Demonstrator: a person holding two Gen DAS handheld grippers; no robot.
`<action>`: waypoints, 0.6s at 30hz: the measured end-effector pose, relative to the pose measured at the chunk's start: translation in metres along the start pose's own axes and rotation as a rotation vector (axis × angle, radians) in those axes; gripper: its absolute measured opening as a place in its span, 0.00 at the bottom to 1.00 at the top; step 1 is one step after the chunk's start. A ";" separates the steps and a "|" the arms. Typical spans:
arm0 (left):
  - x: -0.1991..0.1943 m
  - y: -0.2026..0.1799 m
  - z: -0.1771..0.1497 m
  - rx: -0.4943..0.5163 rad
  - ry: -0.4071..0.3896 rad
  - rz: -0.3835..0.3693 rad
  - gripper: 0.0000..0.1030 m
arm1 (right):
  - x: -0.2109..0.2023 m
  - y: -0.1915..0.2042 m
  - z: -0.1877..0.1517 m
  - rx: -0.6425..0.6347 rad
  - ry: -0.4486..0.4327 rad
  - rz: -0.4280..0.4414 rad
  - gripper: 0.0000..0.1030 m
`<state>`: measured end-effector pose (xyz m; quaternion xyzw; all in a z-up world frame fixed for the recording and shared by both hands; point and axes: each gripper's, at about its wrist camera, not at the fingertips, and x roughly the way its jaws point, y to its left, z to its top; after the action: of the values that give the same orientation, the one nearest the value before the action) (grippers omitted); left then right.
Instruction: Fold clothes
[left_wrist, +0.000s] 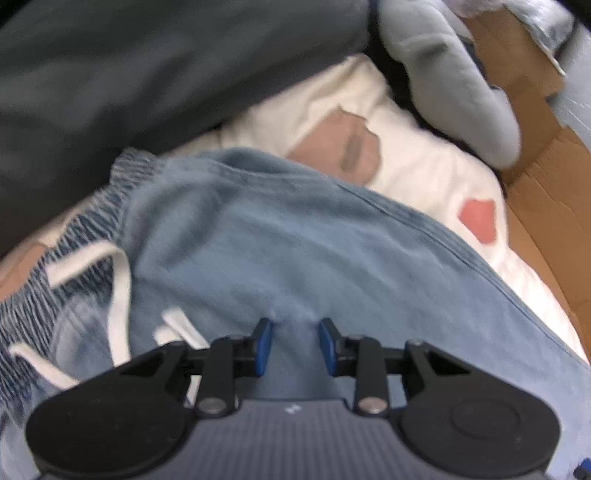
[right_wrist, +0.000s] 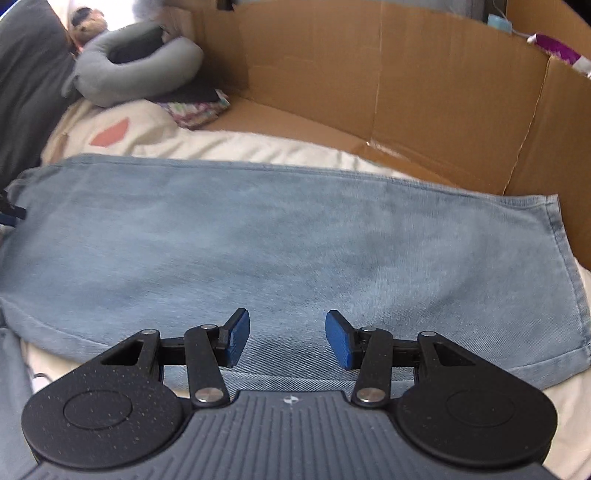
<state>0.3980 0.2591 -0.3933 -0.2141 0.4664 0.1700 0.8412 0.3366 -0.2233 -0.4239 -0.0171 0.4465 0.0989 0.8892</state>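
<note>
On bed (right_wrist: 258, 147), by cardboard wall (right_wrist: 406, 74): blue pants (right_wrist: 295, 229) laid flat, legs stacked. Soft, limp, medium weight; best pinched at hem and waistband (left_wrist: 74, 236). Left tongs (left_wrist: 295, 341) part-spread, fabric between, contact unclear. Right tongs (right_wrist: 287, 338) released, empty.

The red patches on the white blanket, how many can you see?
1. A red patch lies on the white blanket just past the far edge of the blue pants. The pants cover much of the blanket, so more may be hidden.
</note>
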 end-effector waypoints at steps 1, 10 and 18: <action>0.002 0.003 0.005 -0.008 -0.010 0.012 0.26 | 0.005 0.001 -0.001 -0.003 0.010 -0.010 0.51; 0.019 0.046 0.039 -0.106 -0.057 0.089 0.17 | 0.027 0.004 -0.007 -0.041 0.059 -0.019 0.52; 0.026 0.067 0.057 -0.195 -0.080 0.081 0.04 | 0.030 0.004 -0.008 -0.052 0.054 -0.018 0.56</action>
<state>0.4189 0.3480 -0.4021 -0.2692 0.4218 0.2569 0.8268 0.3475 -0.2155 -0.4522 -0.0467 0.4672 0.1020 0.8770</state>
